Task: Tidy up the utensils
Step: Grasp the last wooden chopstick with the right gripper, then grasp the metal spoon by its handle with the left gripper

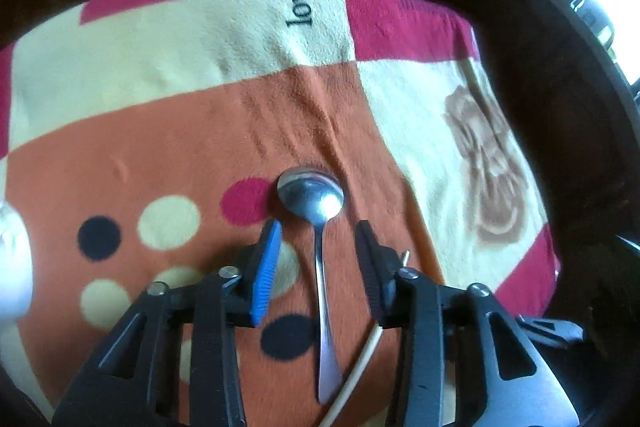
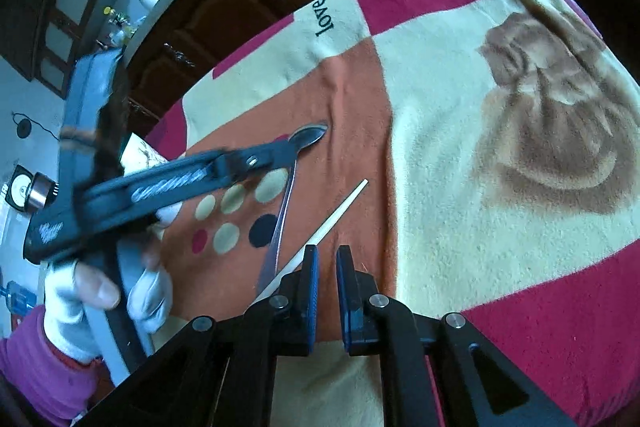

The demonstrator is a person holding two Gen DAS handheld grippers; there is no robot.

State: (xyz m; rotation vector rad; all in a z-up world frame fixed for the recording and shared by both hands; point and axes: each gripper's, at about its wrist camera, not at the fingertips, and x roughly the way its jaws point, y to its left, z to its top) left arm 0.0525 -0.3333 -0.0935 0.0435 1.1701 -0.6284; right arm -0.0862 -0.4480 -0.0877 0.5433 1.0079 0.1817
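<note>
A metal spoon [image 1: 320,259] lies on the orange patch of a patterned blanket [image 1: 160,147], bowl away from me. My left gripper [image 1: 318,227] is open, its fingers either side of the spoon's neck, a little above it. A pale chopstick [image 1: 360,367] lies just right of the spoon's handle. In the right wrist view the spoon [image 2: 286,199] and chopstick [image 2: 328,227] lie side by side, and the left gripper [image 2: 280,147] hovers over the spoon's bowl. My right gripper [image 2: 327,255] is nearly closed and empty, just right of the chopstick's near end.
The blanket [image 2: 460,187] covers a table, with dark wooden cabinets [image 2: 248,7] behind it. A gloved hand [image 2: 100,291] holds the left gripper. A white object [image 1: 12,267] sits at the left edge of the left wrist view.
</note>
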